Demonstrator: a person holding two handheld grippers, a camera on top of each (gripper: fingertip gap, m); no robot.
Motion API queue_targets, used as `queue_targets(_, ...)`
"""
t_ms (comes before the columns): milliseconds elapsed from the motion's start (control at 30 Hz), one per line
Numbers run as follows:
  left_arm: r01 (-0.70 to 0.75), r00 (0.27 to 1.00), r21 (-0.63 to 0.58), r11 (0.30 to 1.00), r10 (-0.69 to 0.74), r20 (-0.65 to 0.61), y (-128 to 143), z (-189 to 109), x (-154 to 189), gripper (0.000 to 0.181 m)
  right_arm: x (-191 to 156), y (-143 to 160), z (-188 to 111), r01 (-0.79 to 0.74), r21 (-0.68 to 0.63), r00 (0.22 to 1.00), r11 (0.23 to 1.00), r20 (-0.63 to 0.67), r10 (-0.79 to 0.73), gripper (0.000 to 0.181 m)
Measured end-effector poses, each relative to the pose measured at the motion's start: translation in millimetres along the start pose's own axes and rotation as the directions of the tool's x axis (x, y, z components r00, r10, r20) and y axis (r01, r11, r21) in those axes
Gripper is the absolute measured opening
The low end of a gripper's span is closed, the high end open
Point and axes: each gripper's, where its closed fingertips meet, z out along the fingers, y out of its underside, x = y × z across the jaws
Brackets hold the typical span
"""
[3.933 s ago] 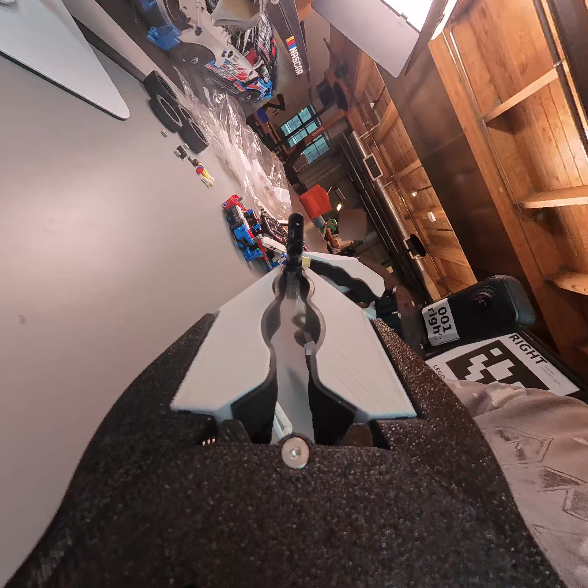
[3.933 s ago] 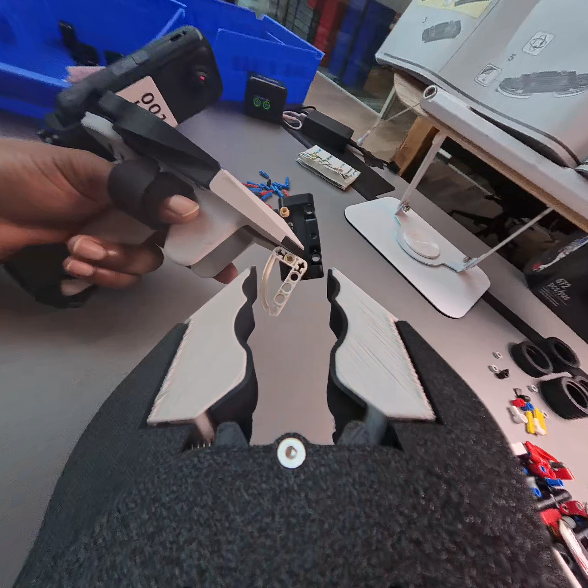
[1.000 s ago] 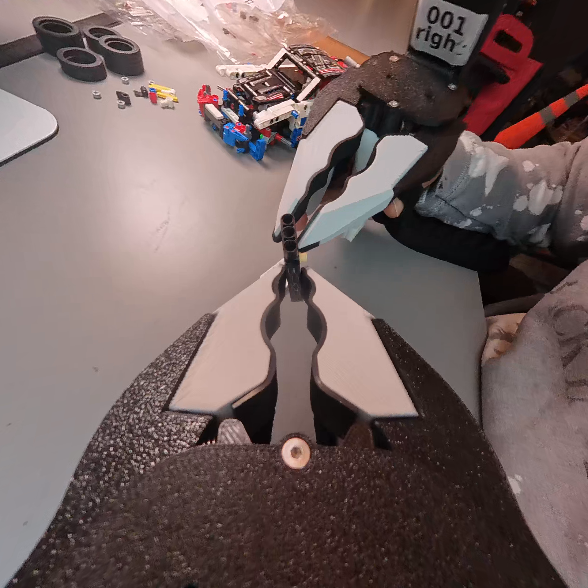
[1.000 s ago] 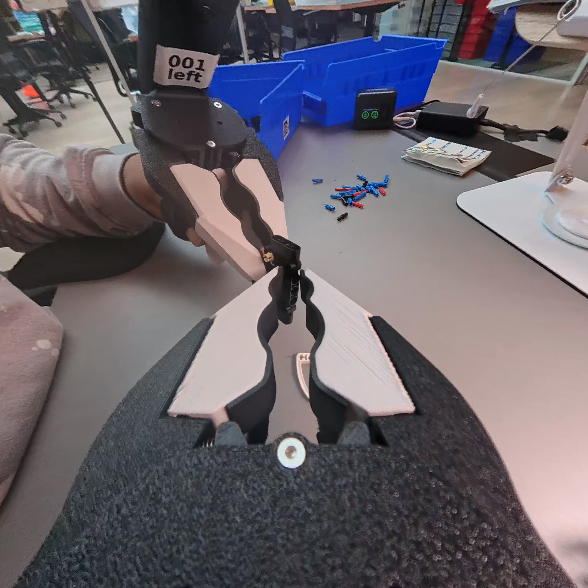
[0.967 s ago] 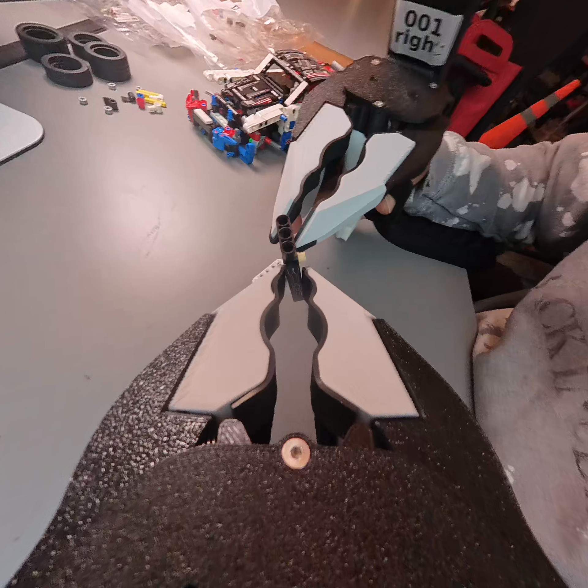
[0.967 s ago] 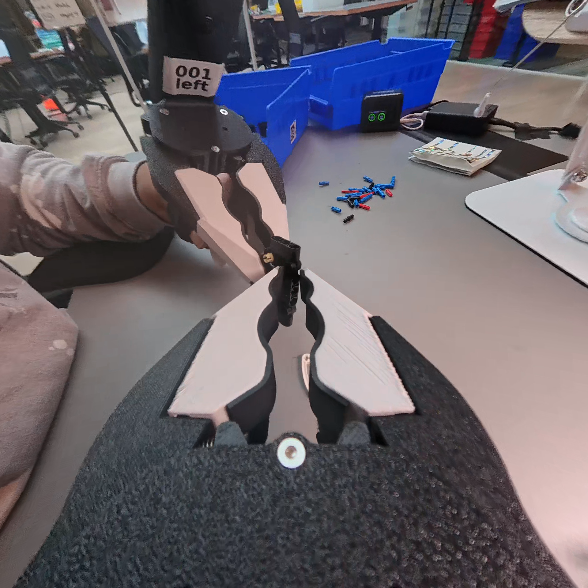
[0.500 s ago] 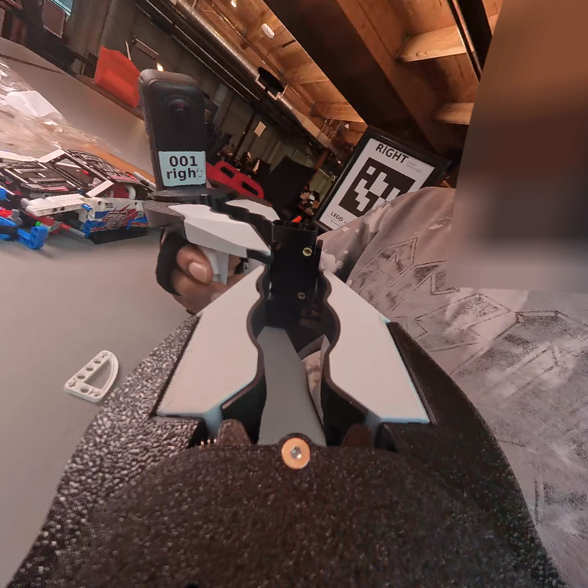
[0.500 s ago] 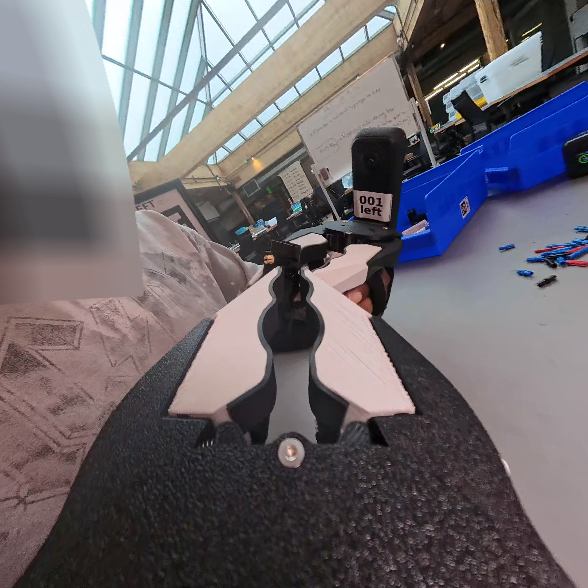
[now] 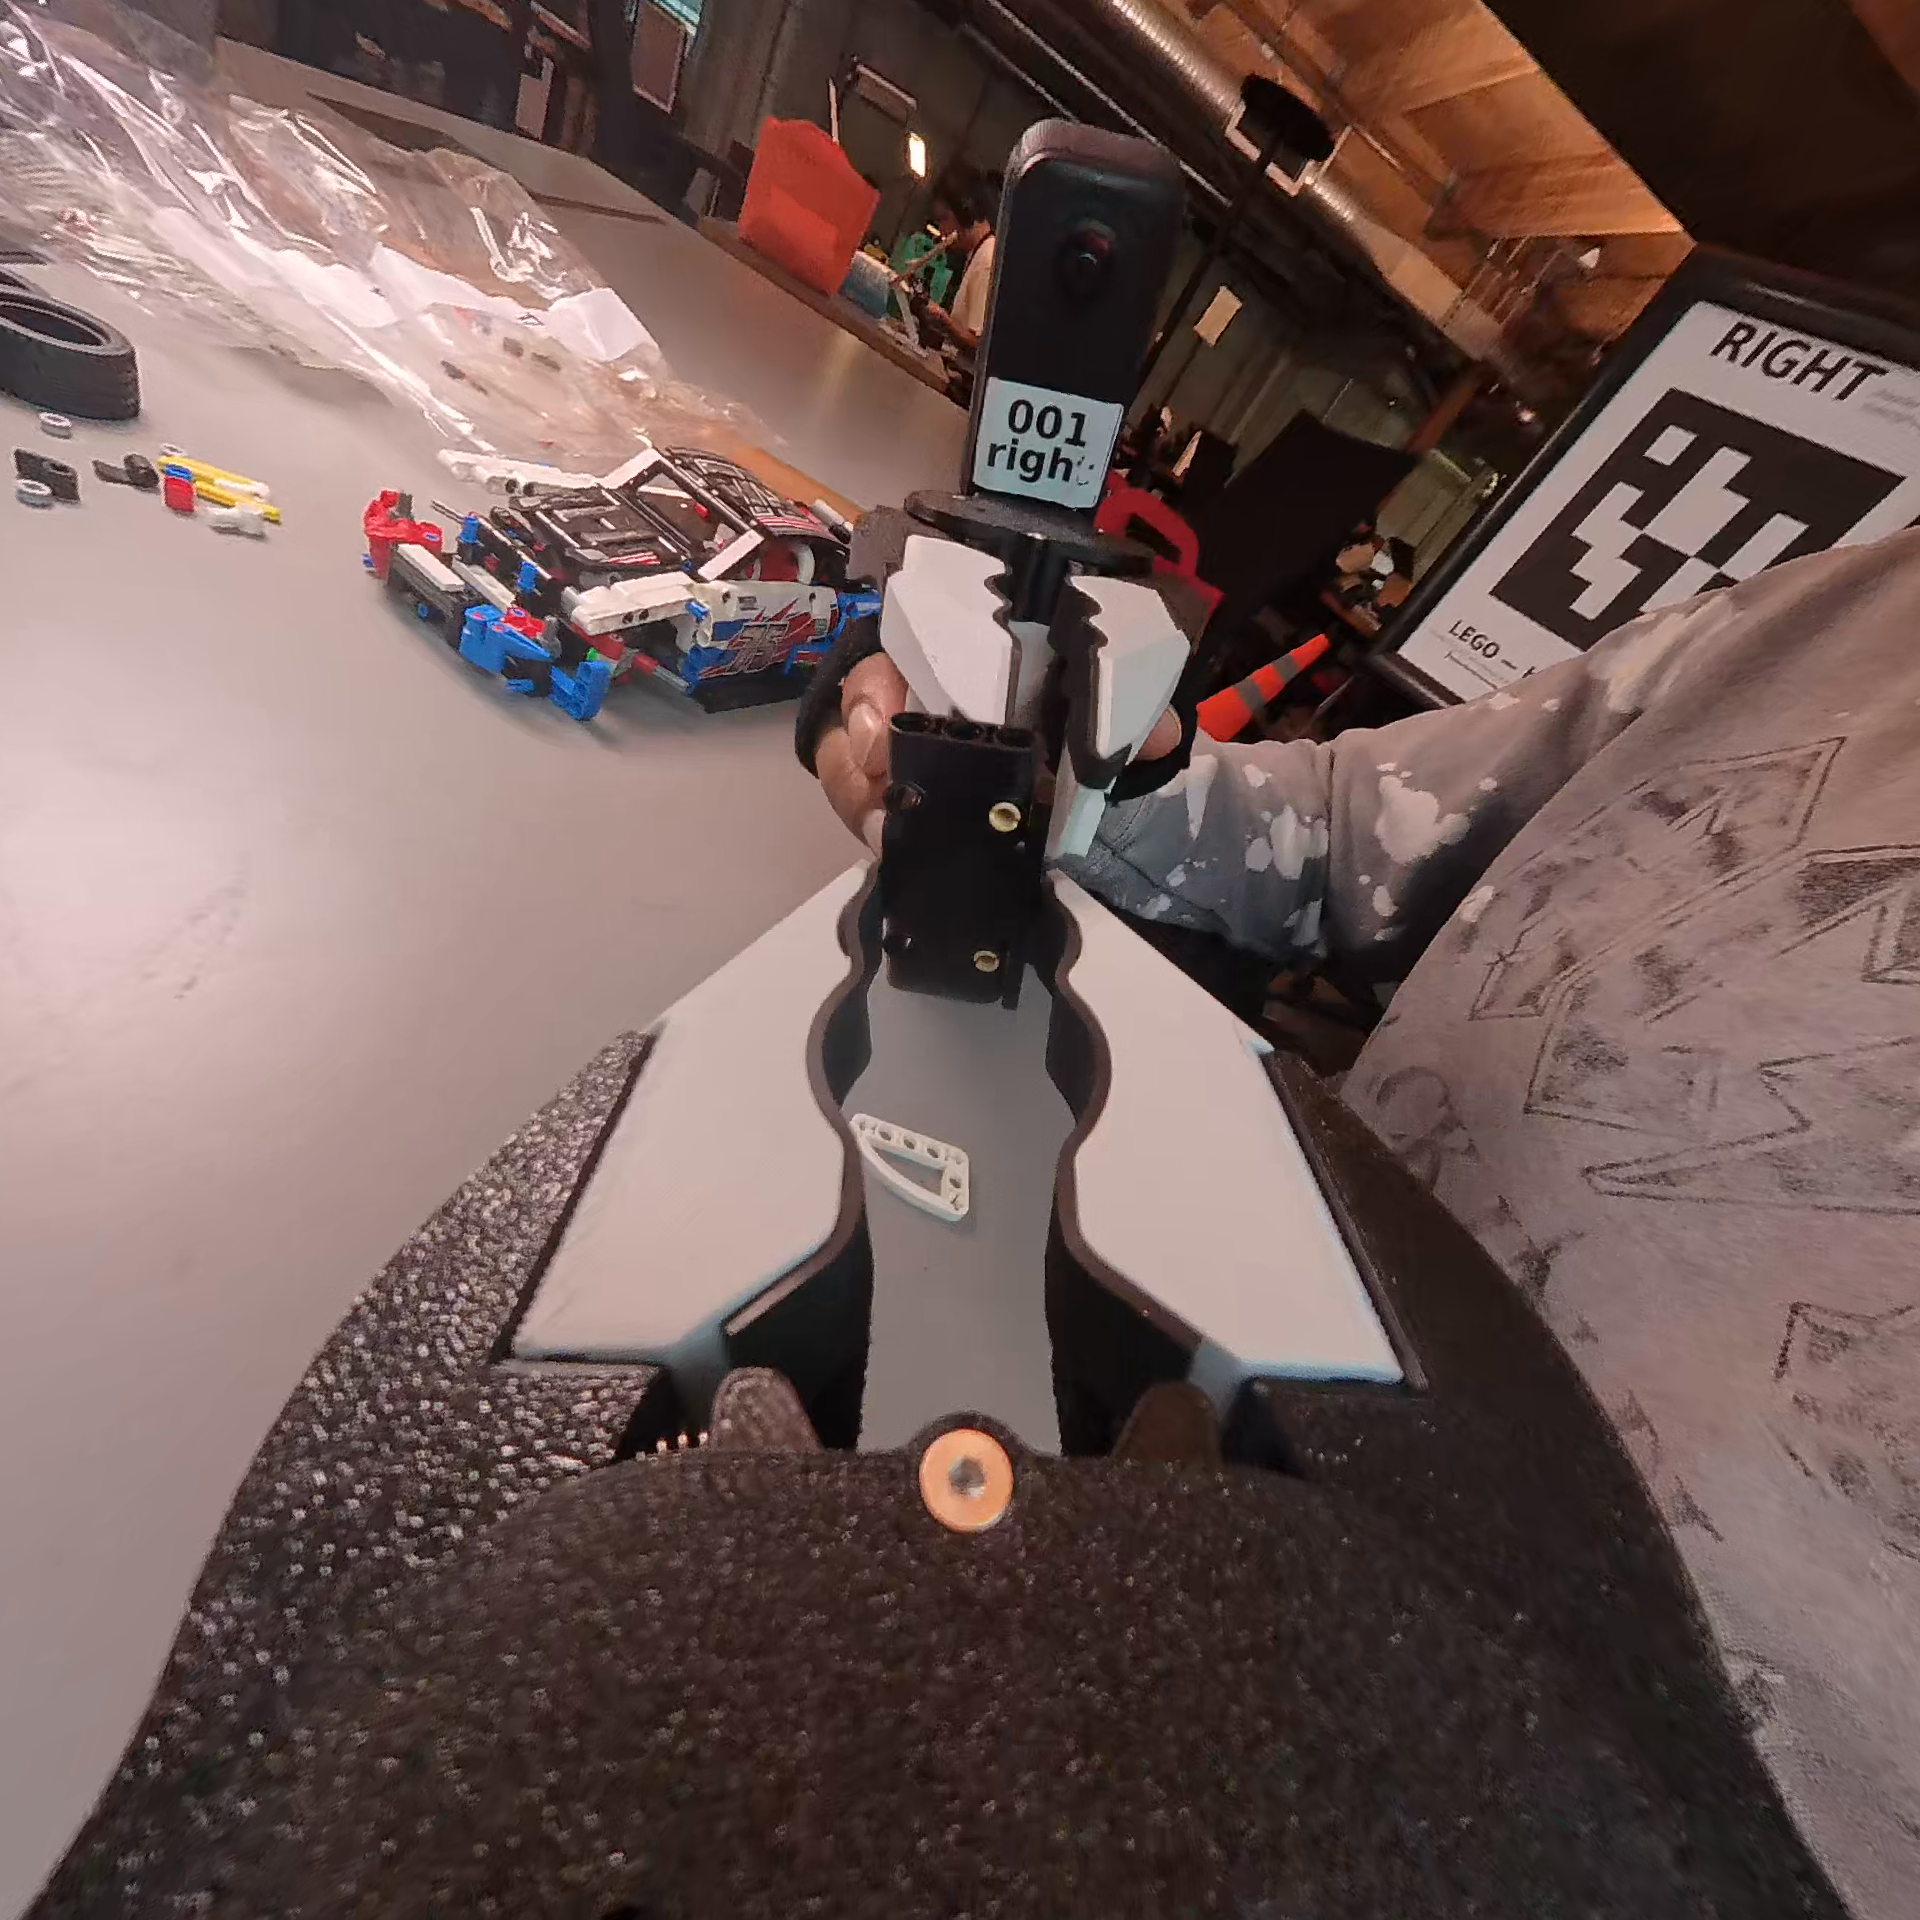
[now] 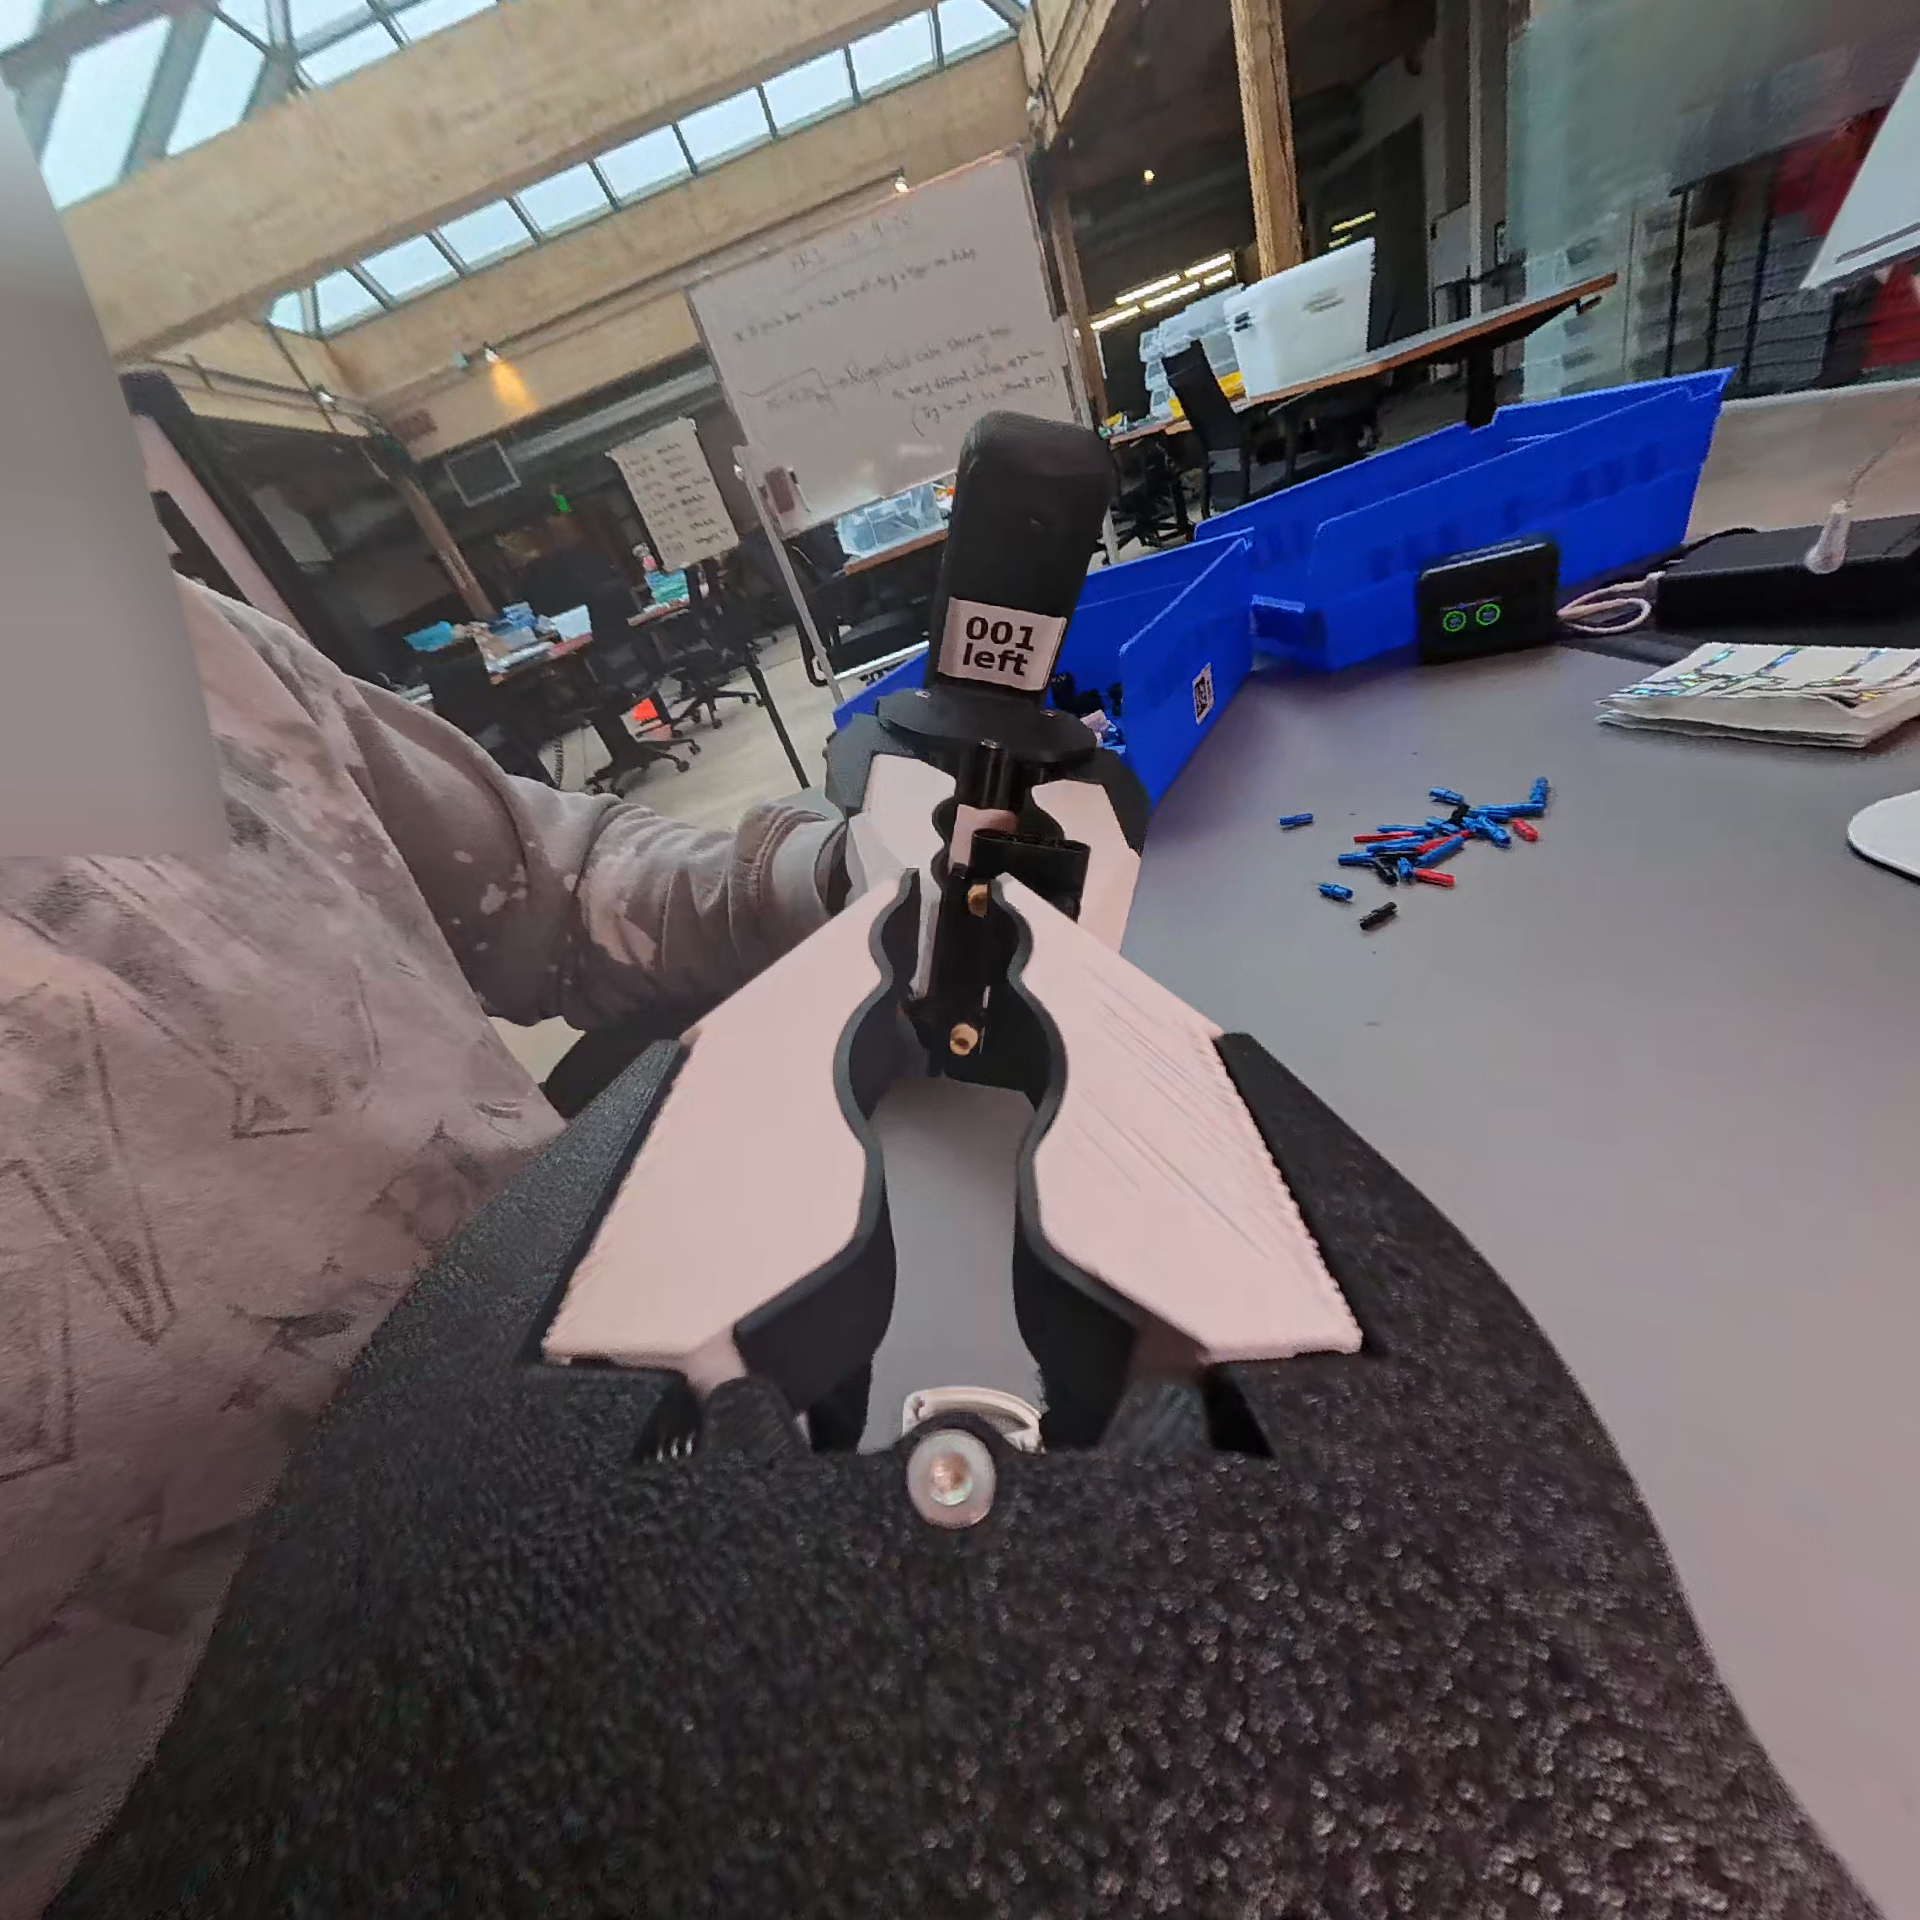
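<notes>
Each wrist camera looks forward along its own fingers, low over the worktop (image 9: 208, 935); the two face each other closely, sharing the black block (image 9: 961, 862) between them.

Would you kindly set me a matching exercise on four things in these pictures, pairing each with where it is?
Things:
1. black frame piece
2. white curved piece
3. toy car
4. blue pins

Places:
A. flat on the table, seen between the left gripper's jaws
B. scattered near the blue bins
C. clamped by both grippers
D. beside clear plastic bags

Pairs: 1-C, 2-A, 3-D, 4-B
</notes>
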Motion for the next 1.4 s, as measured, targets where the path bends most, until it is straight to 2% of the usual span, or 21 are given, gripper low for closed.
queue_targets(200, -0.038, 0.998, -0.031, 0.999, 0.04, 0.04, 3, 3, -2, 0.027, 8, 11, 0, 0.045, -0.07, 0.998, 0.997, -0.05, -0.049, 0.009)
queue_targets(400, -0.054, 0.996, -0.077, 0.996, 0.059, 0.066, 10, 4, -5, 0.027, 5, 14, 1, 0.069, -0.087, 0.996, 0.994, -0.048, -0.073, 0.008)
queue_targets(700, -0.052, 0.998, -0.098, 0.994, 0.054, 0.023, 15, 5, 2, 0.027, 0, 17, 0, 0.076, -0.096, 0.997, 0.993, -0.005, -0.077, 0.002)
queue_targets(967, -0.049, 0.998, -0.026, 0.998, 0.049, -0.033, 3, 1, 10, 0.033, -7, 14, 0, 0.07, -0.067, 0.997, 0.995, 0.03, -0.068, 0.002)
queue_targets(1167, -0.095, 0.995, -0.008, 0.995, 0.095, -0.033, -1, 0, 15, 0.028, -11, 14, 1, 0.075, -0.065, 0.996, 0.995, 0.052, -0.071, 0.003)
queue_targets(1400, -0.113, 0.993, 0.147, 0.983, 0.115, -0.006, -27, -5, 22, 0.027, -15, -8, -2, 0.08, 0.045, 0.996, 0.996, 0.042, -0.082, 0.0)
